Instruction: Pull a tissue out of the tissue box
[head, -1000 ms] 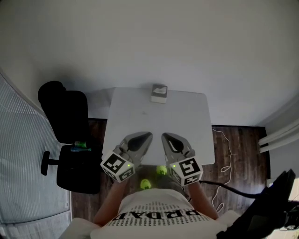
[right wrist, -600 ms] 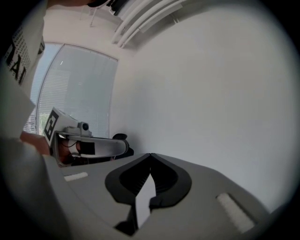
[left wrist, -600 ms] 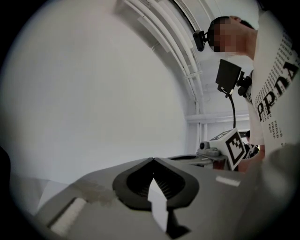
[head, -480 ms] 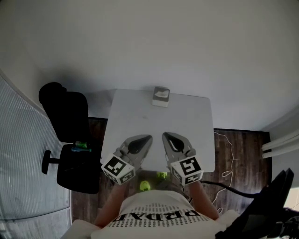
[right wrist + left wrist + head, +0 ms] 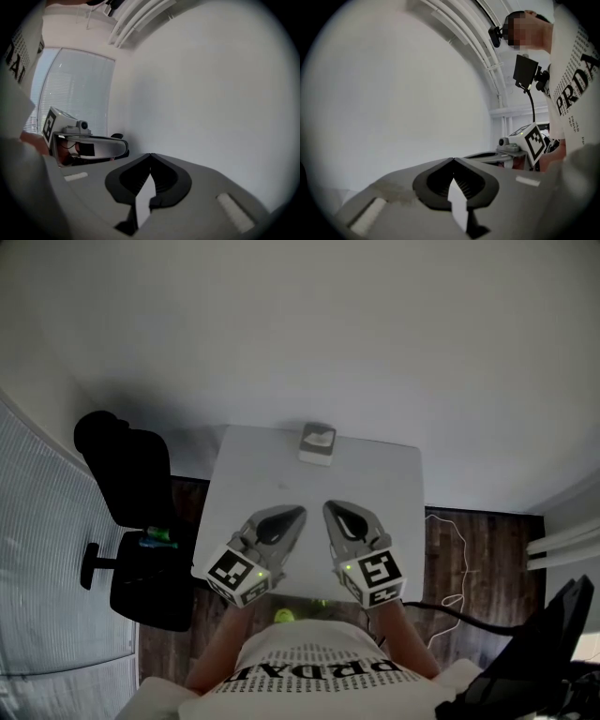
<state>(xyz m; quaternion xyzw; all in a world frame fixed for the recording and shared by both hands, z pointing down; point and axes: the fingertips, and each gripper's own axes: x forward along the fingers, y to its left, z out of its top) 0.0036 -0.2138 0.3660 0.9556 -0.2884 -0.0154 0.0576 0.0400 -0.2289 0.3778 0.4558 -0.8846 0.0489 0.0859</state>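
The tissue box (image 5: 318, 443) sits at the far edge of the white counter (image 5: 253, 484), about midway along that edge and close to the wall; both grippers are well short of it, over the near part of the counter. The left gripper (image 5: 294, 516) and right gripper (image 5: 332, 513) lie side by side, pointing toward the box; each has its fingers closed tip to tip with nothing between them.

The likely trouble: the fingers must open before reaching the tissue, or they will merely nudge the box toward the wall; a box this light may lift or slide along with the tissue unless the other gripper steadies it; a shallow pinch could tear off a scrap or slip free.

The box faces opening-up, with a pale tuft of tissue (image 5: 322, 437) showing on top; its long axis appears to run away from the person, though it is too small here to be sure. Neither gripper view takes in the box; both show only wall.
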